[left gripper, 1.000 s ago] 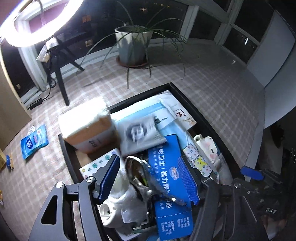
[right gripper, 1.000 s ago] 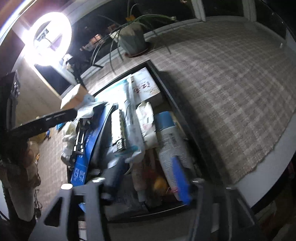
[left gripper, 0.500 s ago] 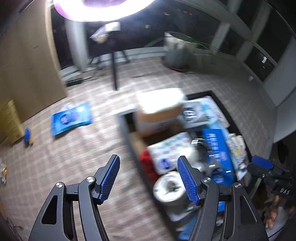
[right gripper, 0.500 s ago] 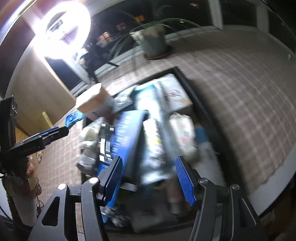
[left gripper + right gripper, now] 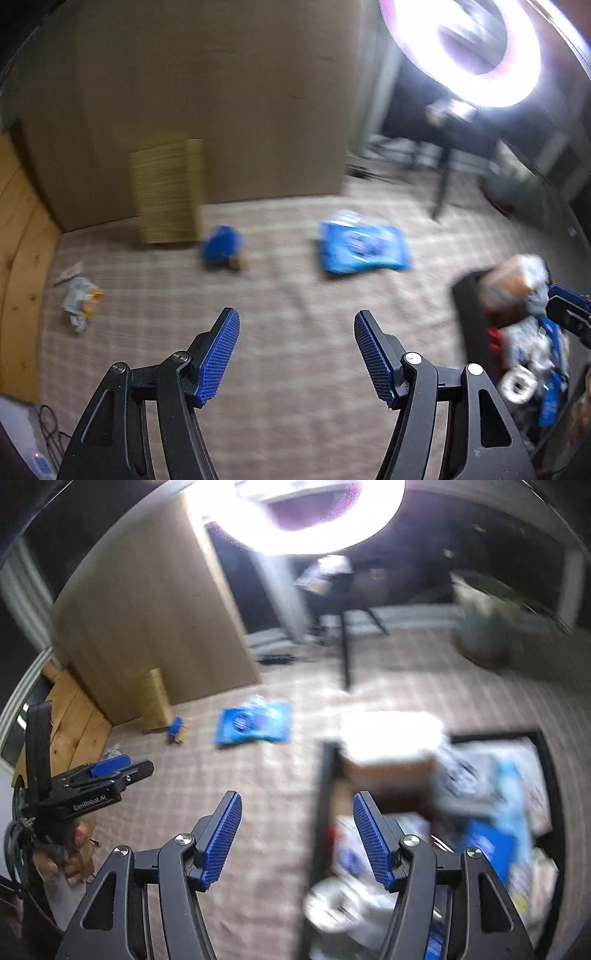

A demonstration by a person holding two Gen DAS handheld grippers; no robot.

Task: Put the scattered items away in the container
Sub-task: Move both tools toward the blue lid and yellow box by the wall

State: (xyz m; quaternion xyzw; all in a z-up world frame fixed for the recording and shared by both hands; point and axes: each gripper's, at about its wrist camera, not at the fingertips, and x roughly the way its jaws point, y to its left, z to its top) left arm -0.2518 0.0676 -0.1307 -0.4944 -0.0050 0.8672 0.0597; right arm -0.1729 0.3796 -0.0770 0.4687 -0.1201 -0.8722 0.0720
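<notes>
My left hand-held gripper (image 5: 296, 350) gapes empty, aimed at the floor left of the tray (image 5: 466, 314), ready for the blue pack (image 5: 364, 248).

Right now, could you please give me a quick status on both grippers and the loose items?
Left gripper and right gripper open, empty. Blue pack, small blue item, wrapper lie outside the black container. Nothing blocking.

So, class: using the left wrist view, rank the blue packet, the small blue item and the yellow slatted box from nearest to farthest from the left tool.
1. Blue packet, on the checked mat ahead and right of the left tool.
2. Small blue item, ahead and left; nearly level with the packet, so this ranking is tentative.
3. Yellow slatted box, farthest, against the wall.
</notes>
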